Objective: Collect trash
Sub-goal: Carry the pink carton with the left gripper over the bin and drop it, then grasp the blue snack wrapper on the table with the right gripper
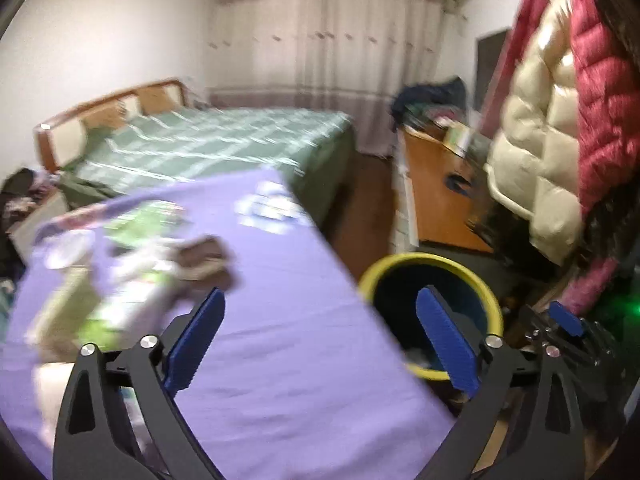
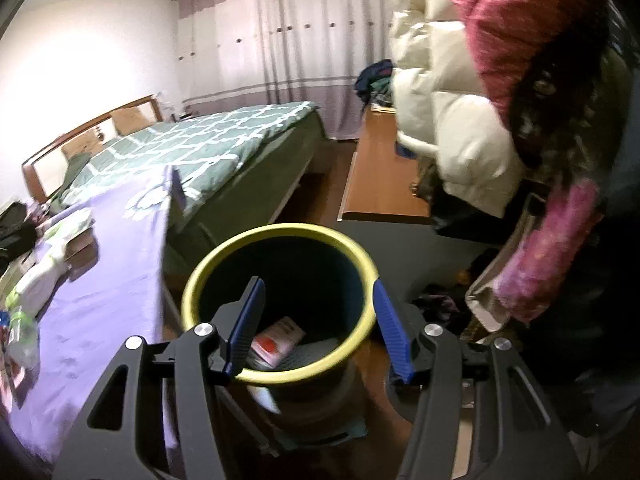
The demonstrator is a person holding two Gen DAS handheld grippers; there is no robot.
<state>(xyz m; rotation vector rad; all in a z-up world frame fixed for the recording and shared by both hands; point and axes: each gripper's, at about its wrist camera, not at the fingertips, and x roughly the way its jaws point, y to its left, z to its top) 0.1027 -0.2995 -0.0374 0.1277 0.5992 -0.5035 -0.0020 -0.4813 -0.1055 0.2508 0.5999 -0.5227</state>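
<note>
The blue bin with a yellow rim stands on the floor just off the corner of the table with the purple cloth. My left gripper is open wide with nothing between its pads, one finger over the cloth and the other over the bin. Blurred trash, green-white wrappers and tissues, lies on the cloth to its left. My right gripper hangs over the bin, jaws apart and empty. A red-and-white packet lies inside the bin. More wrappers and a plastic bottle lie on the cloth.
A bed with a green quilt stands behind the table. A wooden desk is to the right, with padded jackets hanging over it. Bags and clutter sit on the floor right of the bin.
</note>
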